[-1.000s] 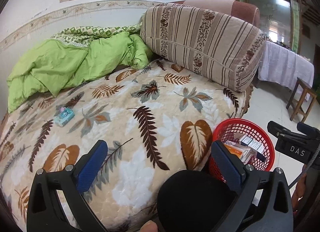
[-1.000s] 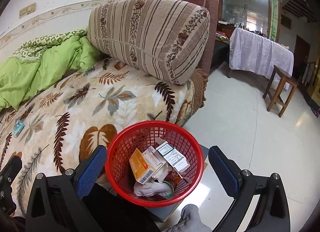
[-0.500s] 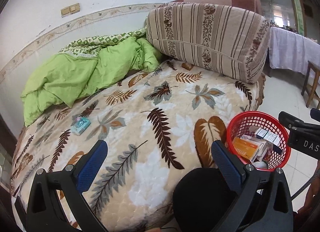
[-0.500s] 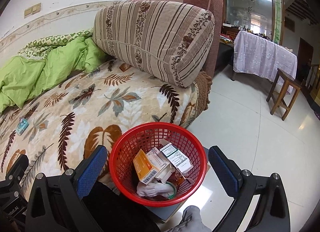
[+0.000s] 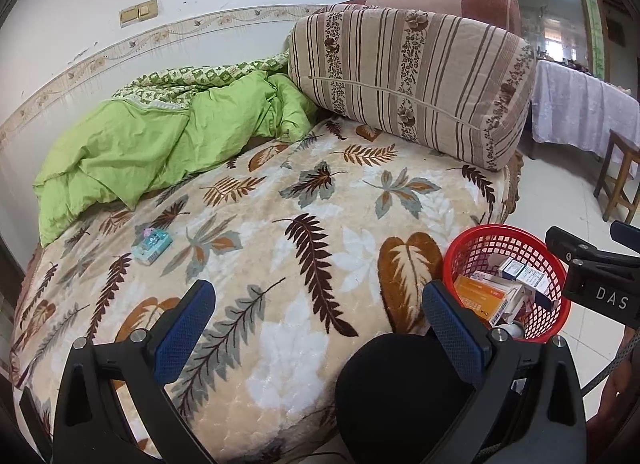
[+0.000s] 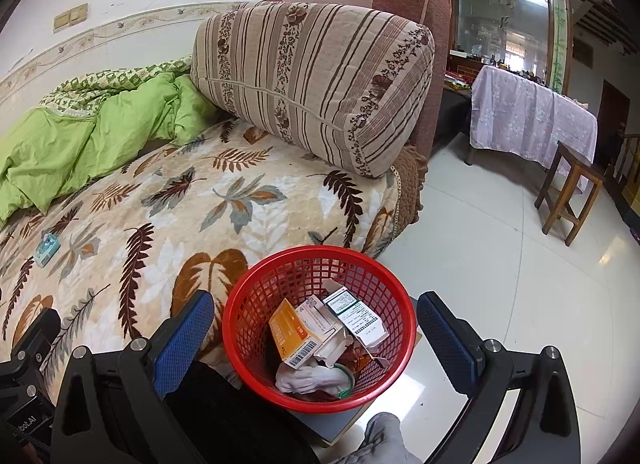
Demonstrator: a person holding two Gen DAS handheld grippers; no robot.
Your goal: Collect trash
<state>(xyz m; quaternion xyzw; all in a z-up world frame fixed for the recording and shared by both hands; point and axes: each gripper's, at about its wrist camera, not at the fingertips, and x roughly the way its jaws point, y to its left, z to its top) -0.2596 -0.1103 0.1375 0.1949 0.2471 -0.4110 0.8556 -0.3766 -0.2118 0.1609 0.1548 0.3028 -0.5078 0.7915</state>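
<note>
The left gripper (image 5: 318,330) and right gripper (image 6: 316,338) both stand with jaws wide apart, holding nothing. A small light-blue packet (image 5: 152,245) lies on the leaf-patterned beige blanket (image 5: 320,224), well apart from both grippers. The round red mesh plastic basket (image 6: 320,260) beside the bed holds an orange carton (image 6: 294,338) and white boxes (image 6: 356,314).

Beside the red mesh basket (image 6: 320,396) lies a cream blanket (image 5: 280,264) printed with brown, rust and grey-blue leaves. Inside the basket sits an orange carton (image 6: 294,338). Beyond it, a lime-green quilt (image 5: 152,144) and a beige, brown-striped floral bolster (image 5: 408,80).
</note>
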